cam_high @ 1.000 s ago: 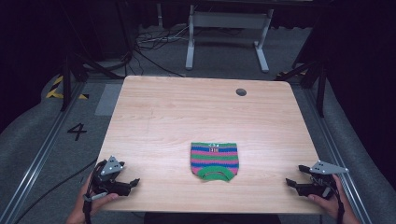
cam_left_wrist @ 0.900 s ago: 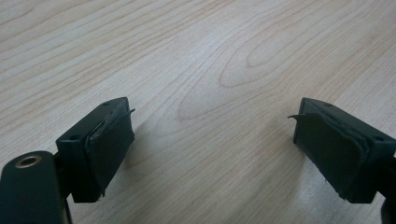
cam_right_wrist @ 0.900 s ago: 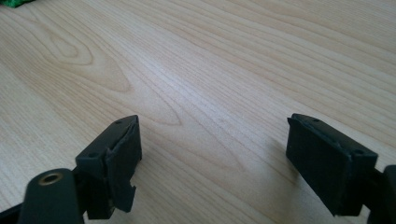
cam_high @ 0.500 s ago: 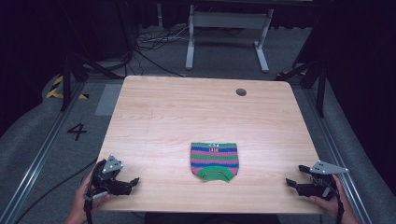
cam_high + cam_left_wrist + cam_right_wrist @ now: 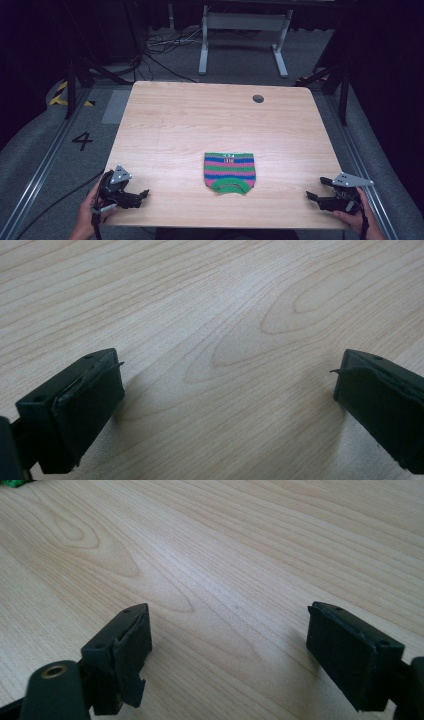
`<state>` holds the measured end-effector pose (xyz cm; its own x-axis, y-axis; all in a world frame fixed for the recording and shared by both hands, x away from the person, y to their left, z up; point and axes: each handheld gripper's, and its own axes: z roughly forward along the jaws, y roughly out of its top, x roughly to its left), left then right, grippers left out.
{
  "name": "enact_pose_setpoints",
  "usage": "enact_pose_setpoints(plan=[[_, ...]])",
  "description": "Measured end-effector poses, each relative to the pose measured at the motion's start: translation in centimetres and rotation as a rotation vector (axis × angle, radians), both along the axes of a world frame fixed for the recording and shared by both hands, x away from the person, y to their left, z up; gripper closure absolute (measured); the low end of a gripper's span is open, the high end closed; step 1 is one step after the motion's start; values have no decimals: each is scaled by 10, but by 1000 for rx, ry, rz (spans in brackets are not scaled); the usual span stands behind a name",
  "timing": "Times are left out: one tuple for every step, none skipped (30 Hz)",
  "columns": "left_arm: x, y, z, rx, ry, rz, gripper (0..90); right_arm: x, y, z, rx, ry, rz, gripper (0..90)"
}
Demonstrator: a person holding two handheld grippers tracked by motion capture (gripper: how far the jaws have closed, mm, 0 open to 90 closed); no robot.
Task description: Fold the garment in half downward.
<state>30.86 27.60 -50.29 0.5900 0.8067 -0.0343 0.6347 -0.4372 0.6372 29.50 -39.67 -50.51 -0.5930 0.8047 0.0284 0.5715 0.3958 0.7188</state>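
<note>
Pale wooden tabletop (image 5: 200, 125) carries a striped knitted garment (image 5: 229, 172) at six o'clock. Since a second ago the left tool (image 5: 141, 194) has barely shifted; the right tool (image 5: 312, 197) hasn't. Both gape wide, empty, well apart from it, so work seems unstarted.

Between the grippers lies a small knitted cloth garment with green, pink and blue stripes (image 5: 229, 172), matt and ribbed. Beneath their matt black jaws, the pale wood-grain table (image 5: 240, 315) looks smooth, faintly glossy.
</note>
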Motion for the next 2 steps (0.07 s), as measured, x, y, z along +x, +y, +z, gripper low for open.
enact_pose_setpoints(plan=[[0, 0, 0, 0, 2, -1, 0, 0, 0, 0, 0, 0, 0, 184], [0, 0, 0, 0, 0, 0, 0, 0, 0, 0, 1, 0, 0, 184]])
